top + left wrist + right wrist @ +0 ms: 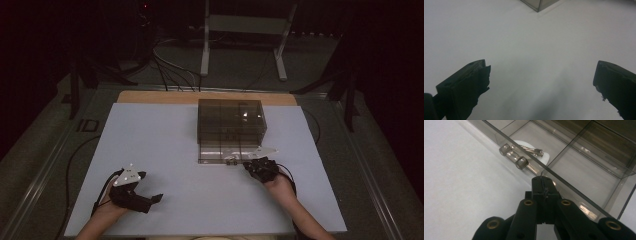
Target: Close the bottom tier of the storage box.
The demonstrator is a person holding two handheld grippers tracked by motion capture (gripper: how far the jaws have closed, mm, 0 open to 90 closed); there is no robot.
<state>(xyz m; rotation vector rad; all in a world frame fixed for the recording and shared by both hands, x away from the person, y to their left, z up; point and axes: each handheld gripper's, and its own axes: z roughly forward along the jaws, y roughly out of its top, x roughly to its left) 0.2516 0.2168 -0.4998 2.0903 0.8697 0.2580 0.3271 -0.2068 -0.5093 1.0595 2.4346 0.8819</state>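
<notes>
Right tool (543, 185) closed | drawer (584, 177): two knobs (521, 162), one bit (531, 150)

My two arms, one claw wide, one pinched

My left gripper (150, 192) rests at about 7 o'clock on the table, my forearm coming in from the bottom edge, its tips pointing toward 3 o'clock and its jaws spread far apart with nothing between them. My right gripper (246, 166) sits at about 5 o'clock, reaching toward 11 o'clock, its jaws pressed fully together, my forearm trailing back to the bottom edge.
</notes>
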